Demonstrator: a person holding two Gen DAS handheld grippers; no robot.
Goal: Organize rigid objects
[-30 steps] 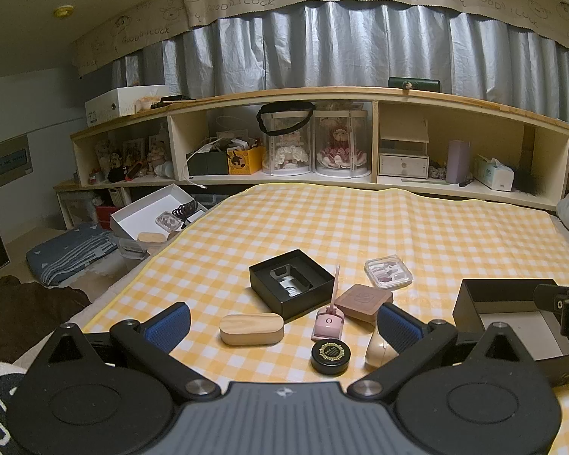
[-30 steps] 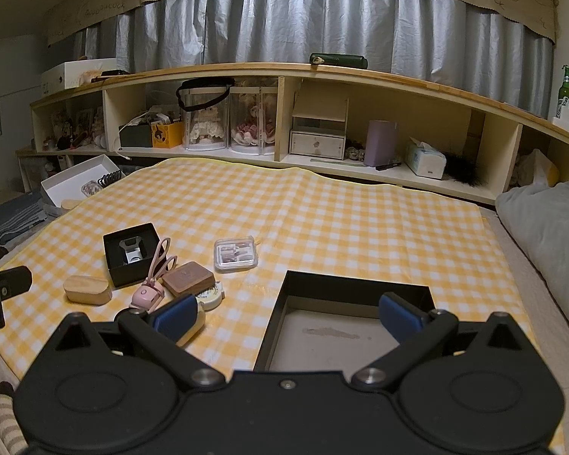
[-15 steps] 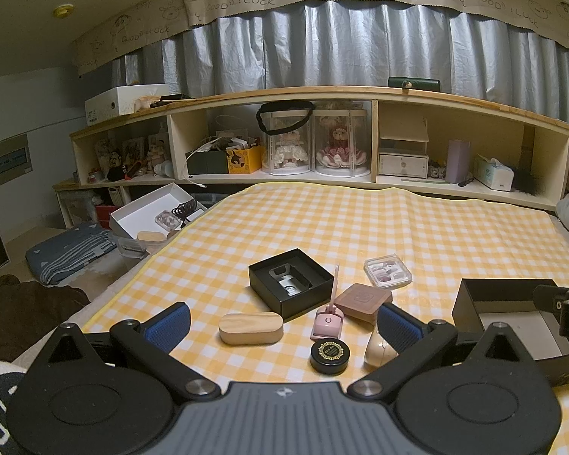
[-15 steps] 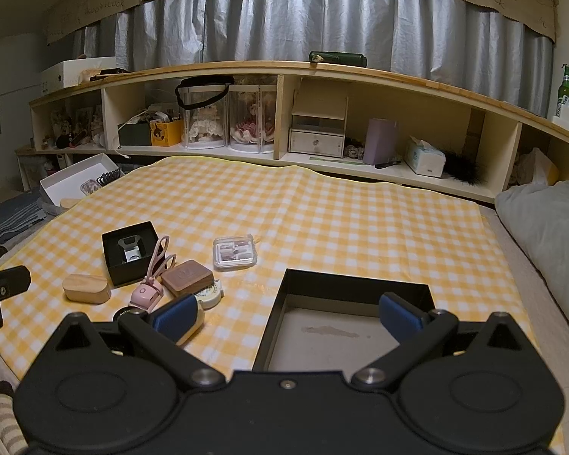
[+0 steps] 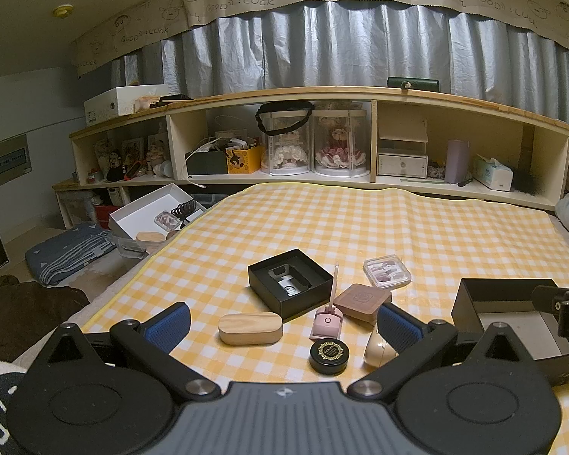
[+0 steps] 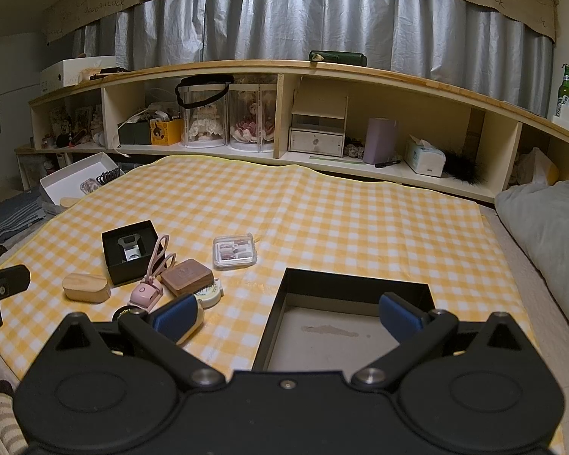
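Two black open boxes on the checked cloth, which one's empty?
The large black box, right in front of the right claw: only its bare grey floor shows. The small black box holds a metal item in a moulded insert.

Dim, warm indoor light from overhead; soft shadows, sharp focus, strong fisheye bending and dark corners

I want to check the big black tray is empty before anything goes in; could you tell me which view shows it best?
The right wrist view: the tray lies straight ahead, its bare floor and three walls visible, nothing inside. The left wrist view catches only its left part at the frame edge, partly hidden by the right hand-held gripper.
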